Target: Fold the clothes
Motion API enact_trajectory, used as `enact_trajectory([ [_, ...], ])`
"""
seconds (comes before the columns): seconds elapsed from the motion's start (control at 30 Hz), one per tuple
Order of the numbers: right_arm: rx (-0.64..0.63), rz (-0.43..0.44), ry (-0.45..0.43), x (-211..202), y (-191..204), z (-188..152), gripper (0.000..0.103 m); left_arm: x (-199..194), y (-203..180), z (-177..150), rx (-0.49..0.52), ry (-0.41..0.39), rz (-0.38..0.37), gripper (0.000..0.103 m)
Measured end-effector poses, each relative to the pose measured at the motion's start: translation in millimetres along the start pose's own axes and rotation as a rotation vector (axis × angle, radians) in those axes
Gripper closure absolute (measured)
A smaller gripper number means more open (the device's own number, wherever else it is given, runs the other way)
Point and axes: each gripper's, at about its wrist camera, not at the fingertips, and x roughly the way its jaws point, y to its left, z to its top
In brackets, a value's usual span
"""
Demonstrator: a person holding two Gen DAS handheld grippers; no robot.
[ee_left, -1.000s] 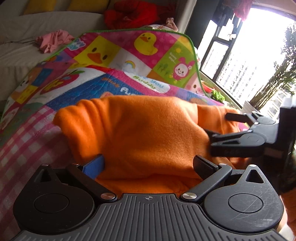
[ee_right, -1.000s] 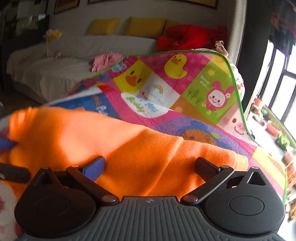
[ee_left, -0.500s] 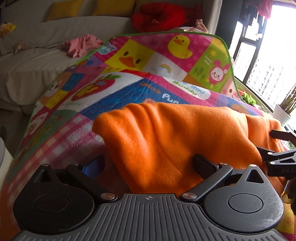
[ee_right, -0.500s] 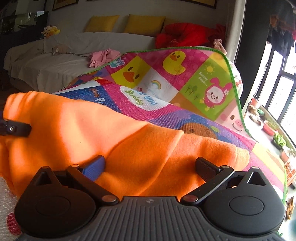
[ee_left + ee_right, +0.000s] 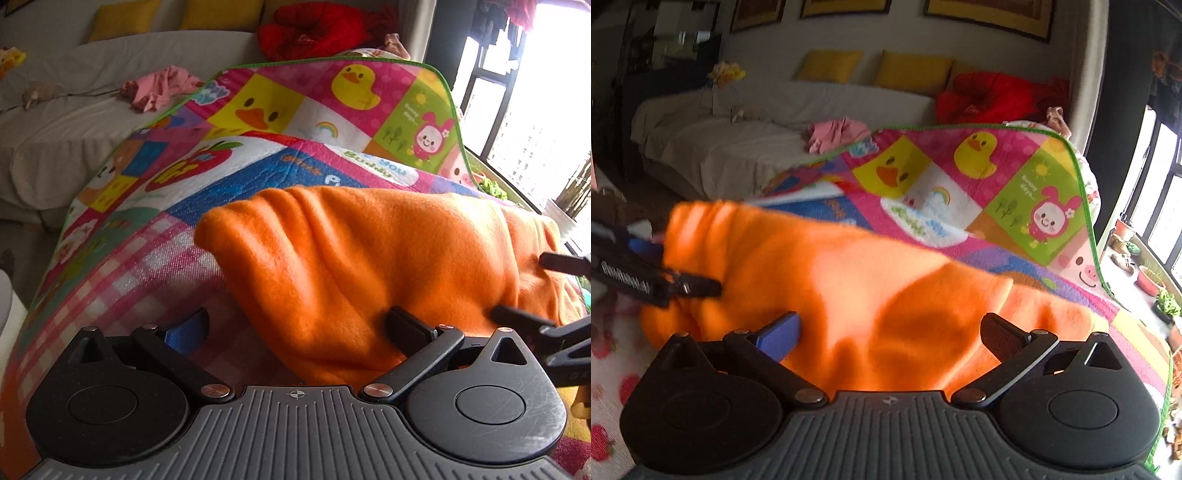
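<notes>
An orange fleece garment [image 5: 369, 258] lies bunched on a bright patchwork quilt [image 5: 258, 110]. My left gripper [image 5: 295, 326] is open, its fingers wide apart, and the garment's near left fold lies between them against the right finger. My right gripper [image 5: 890, 332] is also open, with the garment [image 5: 868, 288] filling the gap between its fingers. In the left wrist view the right gripper [image 5: 539, 290] shows at the right edge, fingers apart at the cloth. In the right wrist view the left gripper [image 5: 674, 266] reaches the garment's left end.
The quilt [image 5: 997, 192] has a green border and drapes over a raised surface. Behind it stands a sofa [image 5: 757, 147] with yellow cushions [image 5: 912, 72], a pink garment [image 5: 834, 133] and a red bundle [image 5: 990, 96]. Windows and potted plants [image 5: 1167, 302] are on the right.
The left wrist view has swung left, so the garment and the right gripper now sit further right in it. The left gripper has come further into the right wrist view.
</notes>
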Motion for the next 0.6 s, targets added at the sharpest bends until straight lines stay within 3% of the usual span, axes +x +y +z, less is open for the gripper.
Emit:
enact_trajectory([
  [0.23, -0.011, -0.008, 0.008, -9.6, 0.1, -12.7, 0.0, -2.4, 2.3, -3.3, -0.005, -0.001, -0.004, 0.0],
  [0.47, 0.057, 0.021, -0.099, -34.5, 3.0, 12.4, 0.0, -4.6, 2.7, -6.5, -0.003, -0.008, -0.002, 0.0],
  [0.6, 0.022, -0.014, -0.011, -2.9, 14.5, 11.7, 0.0, -9.9, 5.7, -9.4, -0.006, -0.008, -0.007, 0.0],
])
